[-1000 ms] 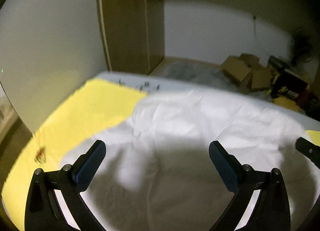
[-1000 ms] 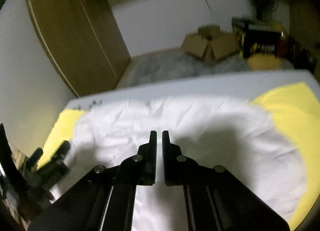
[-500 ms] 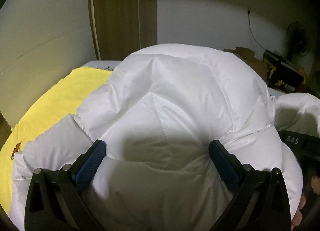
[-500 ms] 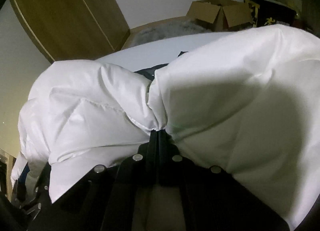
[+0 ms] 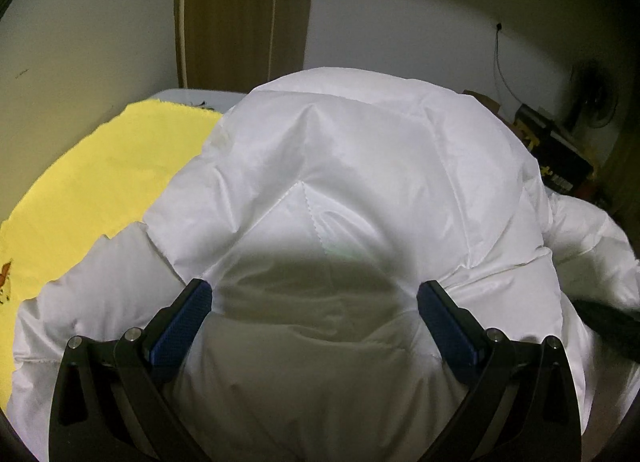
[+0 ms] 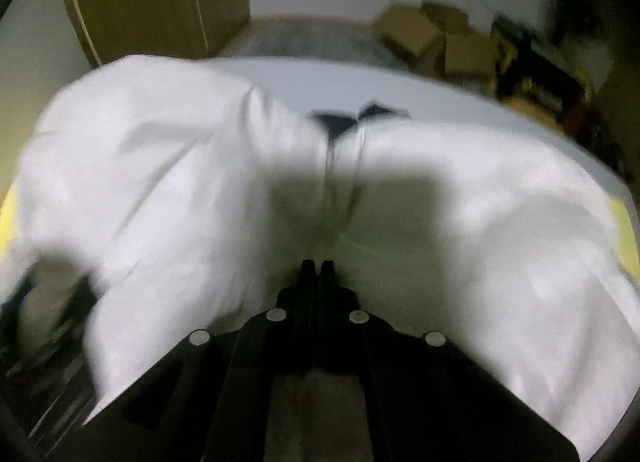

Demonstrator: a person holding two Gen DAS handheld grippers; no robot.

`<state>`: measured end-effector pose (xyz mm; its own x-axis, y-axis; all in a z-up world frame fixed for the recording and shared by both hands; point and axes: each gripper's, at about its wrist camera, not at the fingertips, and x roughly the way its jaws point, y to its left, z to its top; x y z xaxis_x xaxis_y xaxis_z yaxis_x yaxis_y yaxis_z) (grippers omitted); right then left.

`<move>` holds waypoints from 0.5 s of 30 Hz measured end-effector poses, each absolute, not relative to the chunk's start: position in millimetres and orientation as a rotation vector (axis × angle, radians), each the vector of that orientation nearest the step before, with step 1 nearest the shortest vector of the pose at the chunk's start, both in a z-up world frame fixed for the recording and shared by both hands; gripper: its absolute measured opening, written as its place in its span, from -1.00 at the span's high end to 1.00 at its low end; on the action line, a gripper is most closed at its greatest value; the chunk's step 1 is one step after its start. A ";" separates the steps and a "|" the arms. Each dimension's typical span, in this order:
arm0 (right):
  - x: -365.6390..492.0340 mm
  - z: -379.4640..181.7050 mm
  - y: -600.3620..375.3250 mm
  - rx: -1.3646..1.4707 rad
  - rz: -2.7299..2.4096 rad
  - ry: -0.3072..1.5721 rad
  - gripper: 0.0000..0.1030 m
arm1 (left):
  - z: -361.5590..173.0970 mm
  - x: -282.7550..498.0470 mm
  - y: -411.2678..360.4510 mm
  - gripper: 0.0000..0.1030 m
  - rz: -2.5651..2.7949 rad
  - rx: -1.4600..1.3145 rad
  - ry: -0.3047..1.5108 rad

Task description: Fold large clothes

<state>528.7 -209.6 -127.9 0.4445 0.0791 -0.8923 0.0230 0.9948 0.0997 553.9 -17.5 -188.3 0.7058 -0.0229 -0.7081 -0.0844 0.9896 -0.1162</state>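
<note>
Left tool (image 5: 314, 300) spread wide, angled downward; right tool (image 6: 318, 268) closed tight, pointing steeply down

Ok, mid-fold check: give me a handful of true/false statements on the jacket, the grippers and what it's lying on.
1. The left gripper is shut tight. False: its blue pads stand wide apart, with the white puffy jacket bulging between them.
2. The right gripper has its fingers together. True.
3. The jacket is black outside. False: it is white; only a dark patch shows at the opening.
4. A yellow cloth lies under the jacket. True.
5. Cardboard boxes sit in the background. True.
</note>
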 end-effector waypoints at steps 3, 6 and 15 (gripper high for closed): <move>460.3 -111.0 -198.7 0.122 0.103 1.075 0.96 | -189.4 556.4 -14.5 -0.99 0.028 -0.154 0.791; 442.9 -159.9 -202.1 0.180 0.116 1.106 1.00 | -190.3 557.1 -11.4 -0.99 0.015 -0.165 0.784; 375.6 -161.1 -208.7 0.214 0.156 1.103 1.00 | -195.8 566.4 0.7 -0.99 -0.007 -0.181 0.793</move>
